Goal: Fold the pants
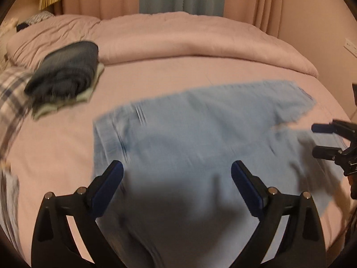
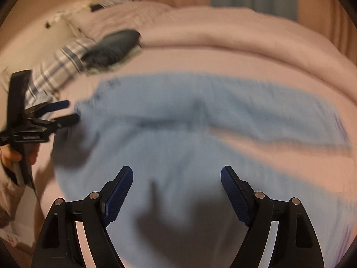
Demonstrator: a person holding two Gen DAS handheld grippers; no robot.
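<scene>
On the bed point(image 1: 55, 134), over the pink sheet, the pants point(image 1: 189, 134) lie spread out and nearly flat. We hold our left tongs point(image 1: 177, 174) above the near part of the light blue cloth, and our right tongs point(image 2: 177, 178) above the same cloth further to the right. Both pairs of tongs are spread wide and nothing is between their fingers. From the right wrist view the left tongs appear at the left edge, close to the waist end of the pants. From the left wrist view the right tongs appear at the right edge, over the leg ends, with a gap between their fingers.

We judge that the folding is at its beginning or very early. The waist end points to the left and the two legs run to the right, with a strip of pink sheet visible between them near the hems. We see no clear fold yet; one leg is not laid over the other. What remains, in our opinion, is almost all: to take the cloth, to bring one leg on the other, and then to fold the length. Both views are blurred, so small creases we cannot tell.

Behind the pants, on the left, a dark folded garment point(image 1: 64, 69) rests on a pale one, beside a checked cloth point(image 1: 11, 93). This may be a pile of finished pieces, but we only guess.

About writing: small white letters stand on the body of the left tongs in the right wrist view, but they are too blurred to read. No brand or label on the pants is visible.
</scene>
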